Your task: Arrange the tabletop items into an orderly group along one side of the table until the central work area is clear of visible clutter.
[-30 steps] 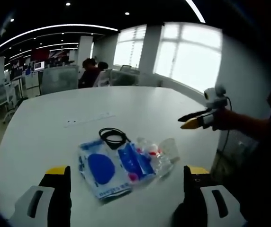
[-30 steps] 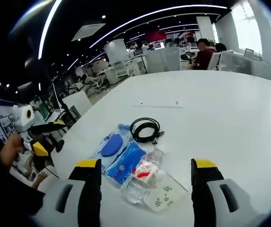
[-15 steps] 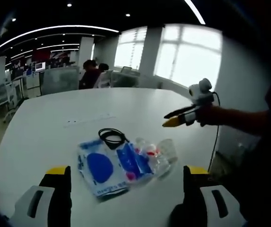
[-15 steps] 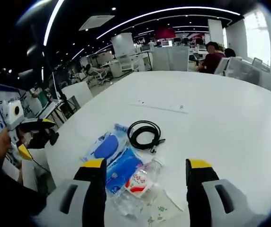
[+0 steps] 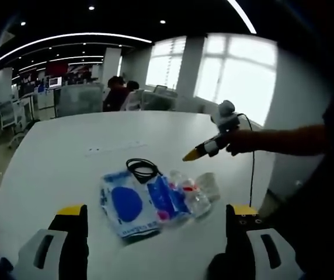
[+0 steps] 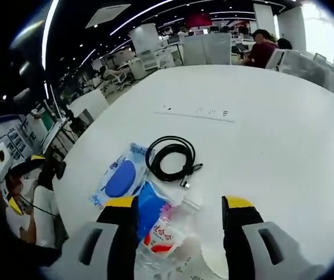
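Lower now, the released right gripper hangs just above the plastic bottle; black cable and blue packet lie beyond on the white tabletop. Left gripper also released.

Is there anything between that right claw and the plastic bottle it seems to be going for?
Nothing visible. In the right gripper view, the open right gripper has the bottle lying directly between its jaws on the table. The black cable lies just beyond the bottle and the blue packets beside it, neither in the gap.
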The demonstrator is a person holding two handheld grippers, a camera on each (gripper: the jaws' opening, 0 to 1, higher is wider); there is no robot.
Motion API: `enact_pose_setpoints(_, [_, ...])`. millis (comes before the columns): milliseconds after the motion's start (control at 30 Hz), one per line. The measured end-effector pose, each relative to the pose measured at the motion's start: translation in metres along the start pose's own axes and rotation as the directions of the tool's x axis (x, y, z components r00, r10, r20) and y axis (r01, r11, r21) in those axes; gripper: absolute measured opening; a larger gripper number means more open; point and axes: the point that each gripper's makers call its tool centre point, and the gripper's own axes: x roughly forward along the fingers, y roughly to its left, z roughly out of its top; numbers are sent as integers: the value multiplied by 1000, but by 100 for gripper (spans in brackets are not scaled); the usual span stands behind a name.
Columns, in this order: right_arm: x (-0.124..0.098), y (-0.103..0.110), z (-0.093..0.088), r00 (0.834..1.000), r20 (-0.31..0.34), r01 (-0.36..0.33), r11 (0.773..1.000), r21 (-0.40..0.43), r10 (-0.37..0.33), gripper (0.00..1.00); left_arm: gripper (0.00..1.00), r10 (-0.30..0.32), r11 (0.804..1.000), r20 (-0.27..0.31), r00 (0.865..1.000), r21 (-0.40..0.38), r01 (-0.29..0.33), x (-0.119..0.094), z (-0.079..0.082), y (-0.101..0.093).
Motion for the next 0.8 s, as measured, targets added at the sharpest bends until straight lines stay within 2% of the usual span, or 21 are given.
enact_pose_setpoints(100, [15,-5,-6,999,-42,-1,998,57,4,50,97,9,1000,14,1000,-14,-9,-2,2,4])
enact_pose_setpoints(433, [44,-10,-19,995,-101,8,979,202,13,36,97,30,999,19,999,-18,-30,-3,2,9])
enact_pose_setpoints(533, [49,-10,-30,989,-149,17,970,242,20,34,97,33,999,23,999,-25,-33,-3,2,9])
enact_pose_setpoints(800, [63,-12,-40,979,-201,35,960,278,22,32,96,41,998,25,999,-39,-40,-2,4,11])
